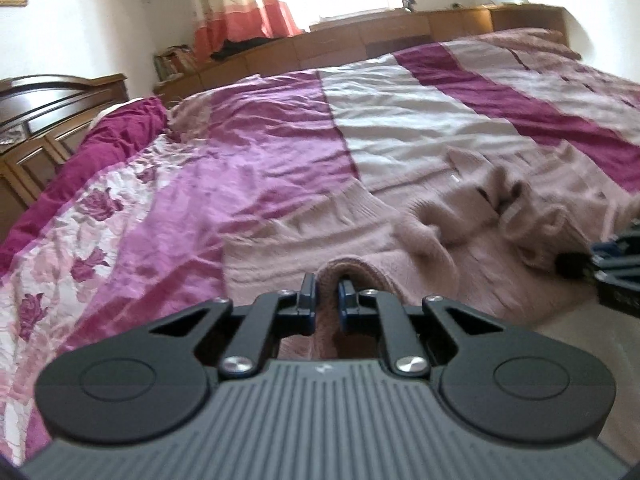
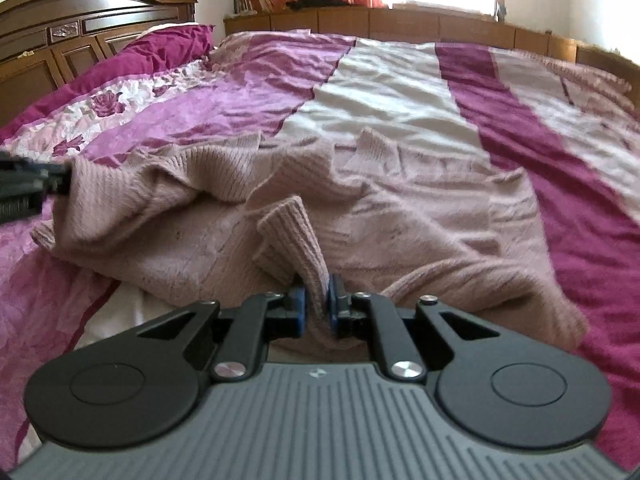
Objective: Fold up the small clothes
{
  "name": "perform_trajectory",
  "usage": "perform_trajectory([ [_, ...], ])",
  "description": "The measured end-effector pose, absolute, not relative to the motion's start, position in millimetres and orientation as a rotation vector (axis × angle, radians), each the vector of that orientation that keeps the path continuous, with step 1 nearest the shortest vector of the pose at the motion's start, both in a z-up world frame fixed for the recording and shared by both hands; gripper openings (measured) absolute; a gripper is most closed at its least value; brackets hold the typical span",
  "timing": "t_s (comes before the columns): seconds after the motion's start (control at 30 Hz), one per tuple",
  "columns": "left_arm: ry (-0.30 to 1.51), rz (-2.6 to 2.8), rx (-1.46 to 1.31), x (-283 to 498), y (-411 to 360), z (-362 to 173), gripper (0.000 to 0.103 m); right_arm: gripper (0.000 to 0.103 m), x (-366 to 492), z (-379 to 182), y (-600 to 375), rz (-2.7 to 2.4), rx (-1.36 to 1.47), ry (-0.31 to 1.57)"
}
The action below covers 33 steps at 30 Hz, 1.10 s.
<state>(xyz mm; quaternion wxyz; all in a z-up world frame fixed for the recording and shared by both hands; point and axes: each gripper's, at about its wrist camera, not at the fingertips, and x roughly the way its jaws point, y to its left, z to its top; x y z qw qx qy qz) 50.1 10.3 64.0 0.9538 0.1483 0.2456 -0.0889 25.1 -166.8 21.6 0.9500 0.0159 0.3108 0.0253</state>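
A dusty-pink knitted sweater (image 1: 460, 216) lies rumpled on the bed, also in the right wrist view (image 2: 400, 208). My left gripper (image 1: 327, 284) is shut on a fold of the sweater's near edge. My right gripper (image 2: 318, 286) is shut on a ribbed cuff or hem of the sweater (image 2: 292, 236), which stands up between the blue pads. The right gripper shows at the right edge of the left wrist view (image 1: 616, 264); the left gripper shows at the left edge of the right wrist view (image 2: 28, 184).
The bed has a pink, magenta and white striped cover (image 1: 248, 152) with a floral band (image 1: 80, 248). A dark wooden headboard (image 2: 80, 28) and a magenta pillow (image 2: 160, 52) are at the left. A wooden ledge (image 2: 400, 20) with books runs under the curtained window.
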Motion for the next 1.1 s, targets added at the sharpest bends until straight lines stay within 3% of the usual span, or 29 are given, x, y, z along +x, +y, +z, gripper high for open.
perform_trajectory([
  [0.7, 0.497, -0.071, 0.048, 159.8, 68.9, 102.6, 0.011, 0.009, 94.2, 89.0, -245.1, -0.191, -0.194, 0.372],
  [1.1, 0.724, -0.004, 0.062, 222.0, 70.3, 34.0, 0.016, 0.01, 165.9, 12.3, -295.3, -0.265, -0.08, 0.641],
])
